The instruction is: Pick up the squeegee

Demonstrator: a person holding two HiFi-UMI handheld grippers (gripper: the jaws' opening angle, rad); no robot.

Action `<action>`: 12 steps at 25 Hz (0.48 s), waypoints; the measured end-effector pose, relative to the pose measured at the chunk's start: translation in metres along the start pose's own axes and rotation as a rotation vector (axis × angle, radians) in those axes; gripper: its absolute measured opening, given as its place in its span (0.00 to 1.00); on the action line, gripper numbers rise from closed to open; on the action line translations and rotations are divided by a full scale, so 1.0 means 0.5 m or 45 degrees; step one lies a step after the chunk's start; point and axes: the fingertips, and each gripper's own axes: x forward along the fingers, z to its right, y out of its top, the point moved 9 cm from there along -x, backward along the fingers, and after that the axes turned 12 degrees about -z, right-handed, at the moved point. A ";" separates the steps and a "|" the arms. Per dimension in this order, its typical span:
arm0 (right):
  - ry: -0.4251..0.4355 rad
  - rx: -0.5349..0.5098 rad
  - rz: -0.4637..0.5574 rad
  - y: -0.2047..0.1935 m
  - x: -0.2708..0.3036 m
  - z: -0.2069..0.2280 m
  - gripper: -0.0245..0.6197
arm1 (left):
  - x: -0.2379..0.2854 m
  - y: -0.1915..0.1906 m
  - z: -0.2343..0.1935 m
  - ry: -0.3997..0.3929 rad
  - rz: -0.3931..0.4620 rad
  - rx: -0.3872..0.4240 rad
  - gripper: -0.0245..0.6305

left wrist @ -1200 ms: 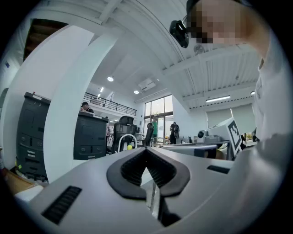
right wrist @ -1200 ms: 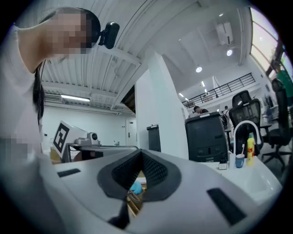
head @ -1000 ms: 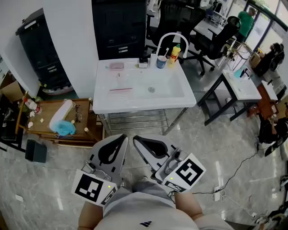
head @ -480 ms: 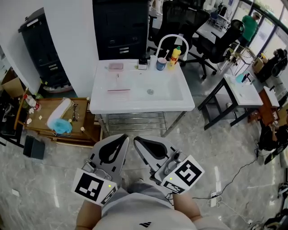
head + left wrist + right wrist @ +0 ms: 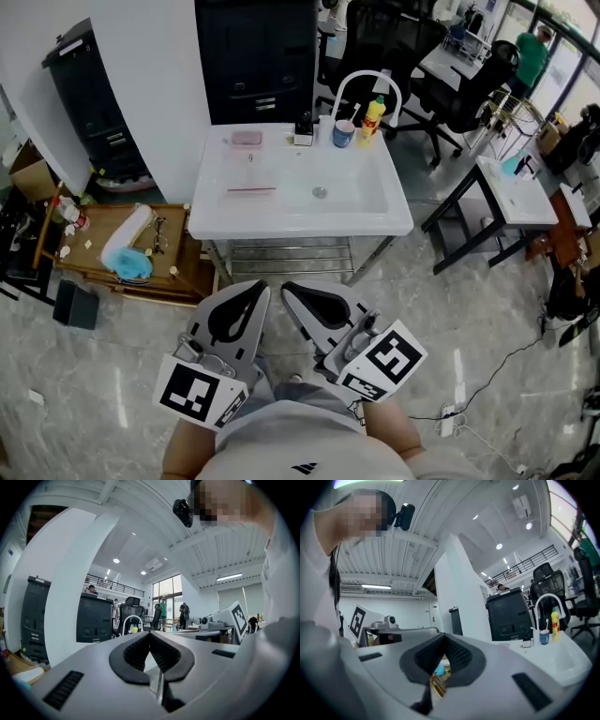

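Squeegee untouched; pickup not begun.

One squeegee (image 5: 251,188), which I take to be the thin reddish bar, lies on the left side of the one white sink (image 5: 300,226), well ahead of me. I hold two grippers low by my body, the left gripper (image 5: 257,289) and the right gripper (image 5: 290,289), both pinched shut on nothing. At the sink's back stand one cup (image 5: 343,133) and one yellow bottle (image 5: 374,117). Reaching and gripping are all left to do.
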 end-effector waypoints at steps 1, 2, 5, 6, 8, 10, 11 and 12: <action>-0.005 0.002 0.004 0.003 0.006 0.008 0.05 | 0.007 -0.001 -0.008 -0.002 -0.004 -0.001 0.05; -0.014 0.003 0.007 0.005 0.012 0.015 0.05 | 0.015 -0.002 -0.018 -0.008 -0.007 -0.005 0.05; -0.053 0.016 0.007 0.009 0.031 0.041 0.05 | 0.046 0.003 -0.047 -0.039 -0.005 -0.015 0.05; -0.065 0.023 0.006 0.011 0.038 0.049 0.05 | 0.057 0.006 -0.057 -0.052 -0.002 -0.012 0.05; -0.089 0.032 0.004 0.014 0.058 0.066 0.05 | 0.077 0.013 -0.081 -0.077 0.006 -0.007 0.05; -0.115 0.037 0.006 0.021 0.081 0.084 0.05 | 0.096 0.019 -0.110 -0.100 0.008 -0.005 0.05; -0.126 0.039 0.008 0.026 0.095 0.093 0.05 | 0.106 0.022 -0.126 -0.108 0.007 -0.004 0.05; -0.135 0.040 0.011 0.032 0.109 0.102 0.05 | 0.115 0.026 -0.144 -0.114 0.006 -0.004 0.05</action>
